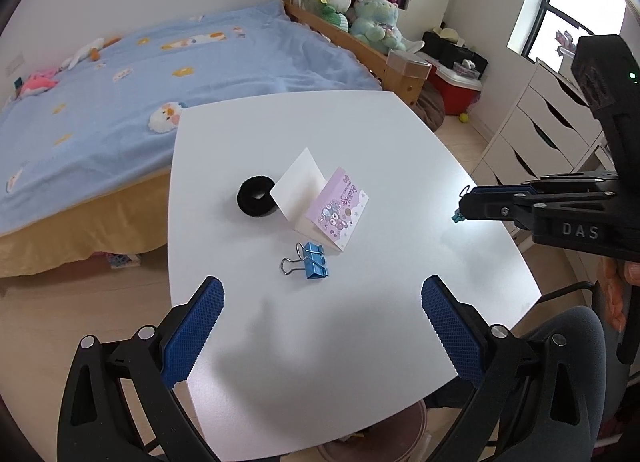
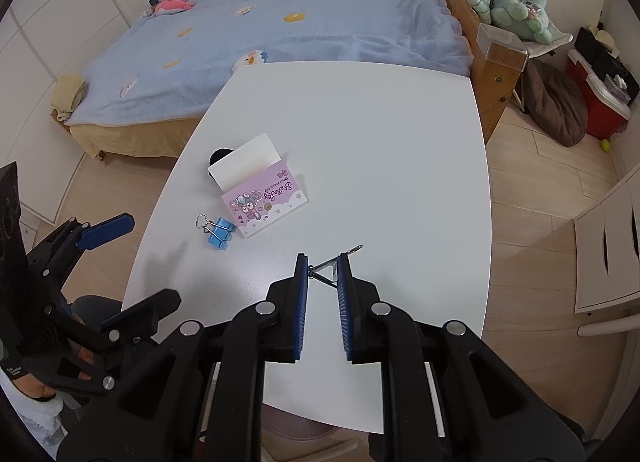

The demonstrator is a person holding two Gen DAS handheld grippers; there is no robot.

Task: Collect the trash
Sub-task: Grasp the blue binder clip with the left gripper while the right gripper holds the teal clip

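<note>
left tool [image 1: 322,298] spread wide, right tool [image 2: 323,262] nearly closed

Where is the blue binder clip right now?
The blue binder clip lies on the white table, just in front of the folded purple card, ahead of the open left gripper.

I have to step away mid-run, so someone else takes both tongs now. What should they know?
Right tongs: shut on a small binder clip, raised over the white table.
Left tongs: open, nothing in them, hovering above the table's near edge.
On the table: blue binder clip, folded pink card, black hair tie beside the card.
Done: one clip picked up.
Left: drop it off, then collect the other three. No bin is clearly in view.
</note>
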